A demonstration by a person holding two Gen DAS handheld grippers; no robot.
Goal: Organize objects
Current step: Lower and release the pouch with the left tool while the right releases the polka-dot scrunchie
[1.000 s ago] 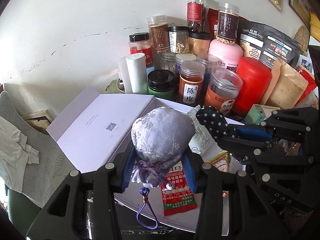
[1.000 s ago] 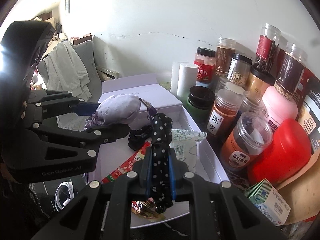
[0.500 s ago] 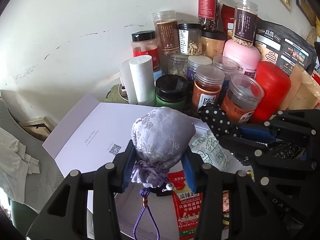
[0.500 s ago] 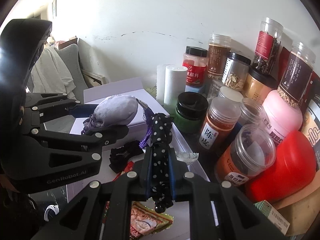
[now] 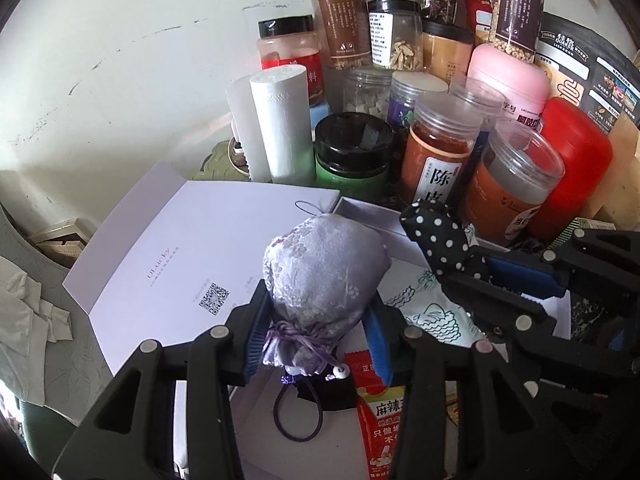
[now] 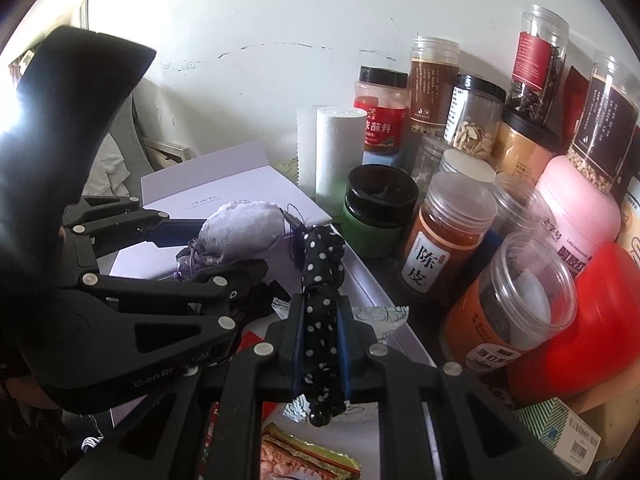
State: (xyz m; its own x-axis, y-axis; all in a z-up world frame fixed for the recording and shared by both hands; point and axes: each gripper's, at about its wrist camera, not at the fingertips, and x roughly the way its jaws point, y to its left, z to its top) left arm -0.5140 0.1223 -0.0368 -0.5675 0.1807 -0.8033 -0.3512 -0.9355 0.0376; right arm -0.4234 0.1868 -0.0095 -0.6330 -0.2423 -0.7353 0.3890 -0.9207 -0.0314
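— Where the left wrist looks down, what sits in the left gripper [image 5: 316, 330]?
— Its blue pads clamp a lilac pouch [image 5: 320, 276] between them, above the white box [image 5: 360, 210].
— And from the right wrist?
— Pinched tight in the right gripper [image 6: 320, 330], a polka-dot cloth [image 6: 322, 276] stands up ahead of its fingertips, just beside the pouch.
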